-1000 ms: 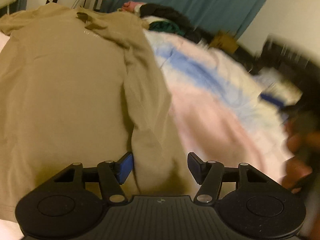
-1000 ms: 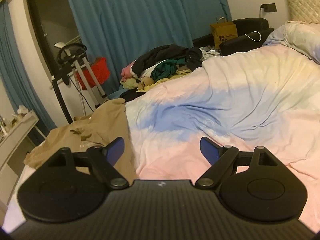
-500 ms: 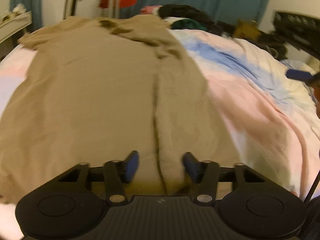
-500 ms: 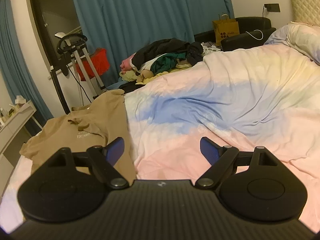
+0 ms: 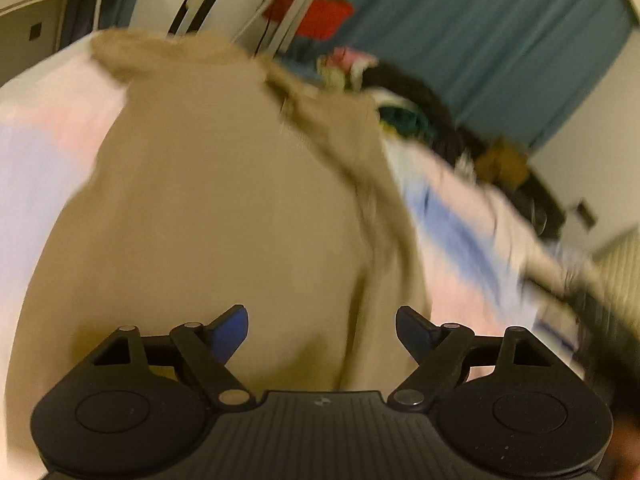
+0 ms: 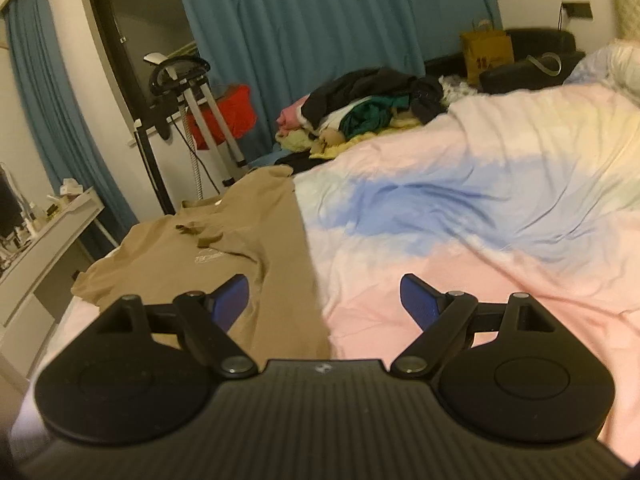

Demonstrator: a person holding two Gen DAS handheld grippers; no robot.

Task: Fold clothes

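Left wrist view first: my left tongs [image 5: 322,326] are released, the two blue pads wide apart, and nothing is between them. They hang just above the tan shirt [image 5: 224,216], which lies spread flat on the bed cover [image 5: 460,248]. This picture is blurred, so I cannot read small details. At the right of the shirt its edge is bunched in a long fold, and beyond that the cover shows pink and blue.

From the right wrist view, my right tongs [image 6: 322,300] are also released and grasp nothing. The shirt [image 6: 240,240] lies at the left of them, on the corner of the bed cover [image 6: 480,220]. Behind the shirt stands a white-legged rack [image 6: 212,128], and to the right of it a pile of clothes [image 6: 372,108] before the blue curtain [image 6: 320,20].
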